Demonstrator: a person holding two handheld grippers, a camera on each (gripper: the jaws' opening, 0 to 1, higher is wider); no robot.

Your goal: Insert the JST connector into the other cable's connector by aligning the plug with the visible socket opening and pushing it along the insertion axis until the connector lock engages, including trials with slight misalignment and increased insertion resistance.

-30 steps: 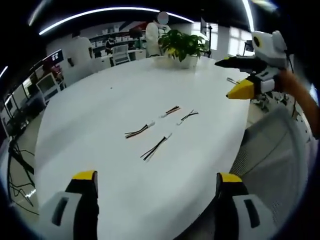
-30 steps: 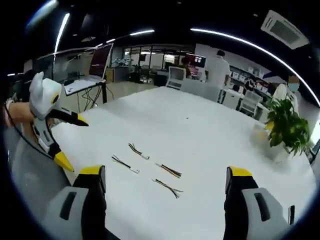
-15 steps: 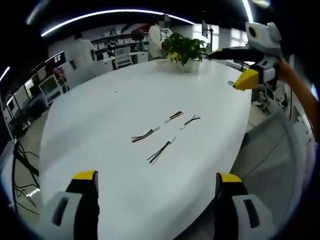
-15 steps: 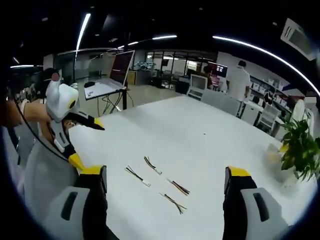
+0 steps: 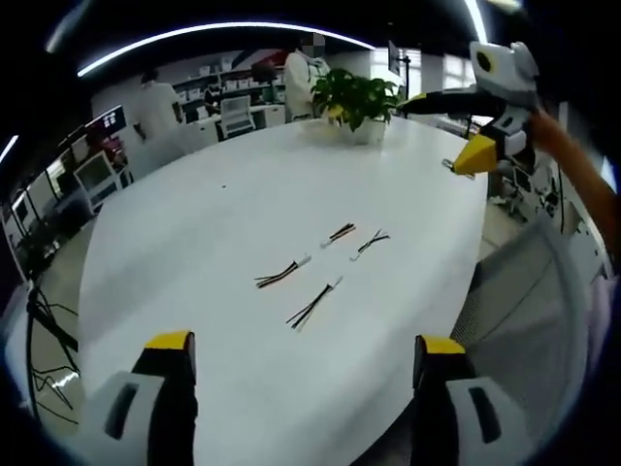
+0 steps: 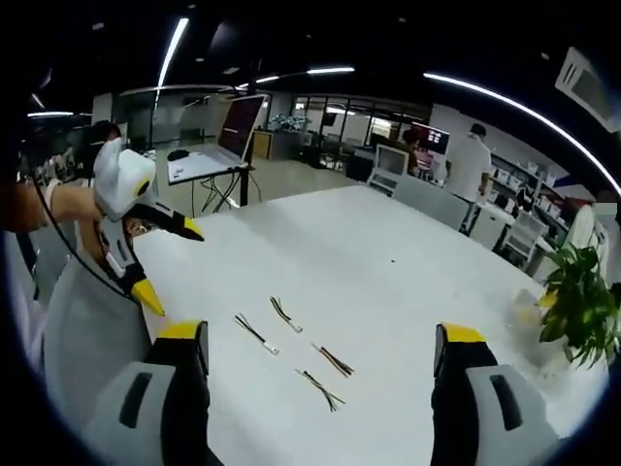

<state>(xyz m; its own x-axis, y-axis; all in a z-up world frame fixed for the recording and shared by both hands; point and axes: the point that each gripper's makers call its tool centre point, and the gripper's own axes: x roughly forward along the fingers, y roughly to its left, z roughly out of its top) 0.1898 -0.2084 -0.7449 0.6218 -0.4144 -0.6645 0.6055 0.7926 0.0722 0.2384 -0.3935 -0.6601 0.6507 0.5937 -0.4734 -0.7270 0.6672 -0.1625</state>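
Observation:
Several short JST cables lie in a loose cluster on the white oval table (image 5: 213, 204). In the left gripper view they are a cable with red and dark wires (image 5: 282, 275), a dark one (image 5: 312, 303), a reddish one (image 5: 337, 234) and a thin dark one (image 5: 370, 240). The right gripper view shows them as cable (image 6: 255, 333), cable (image 6: 284, 314), cable (image 6: 333, 360) and cable (image 6: 319, 389). My left gripper (image 5: 304, 345) is open, well short of them, and also appears as the left gripper (image 6: 163, 264). My right gripper (image 6: 318, 335) is open and appears as the right gripper (image 5: 451, 133), above the table edge.
A potted plant (image 5: 357, 97) stands at the table's far end, seen also as the plant (image 6: 577, 316). A grey chair back (image 5: 529, 301) sits beside the table. Office desks, monitors and standing people fill the background. A laptop on a stand (image 6: 218, 146) is off to one side.
Both cameras shifted slightly; the cables lie where they were. Both grippers stay open and hover above the table.

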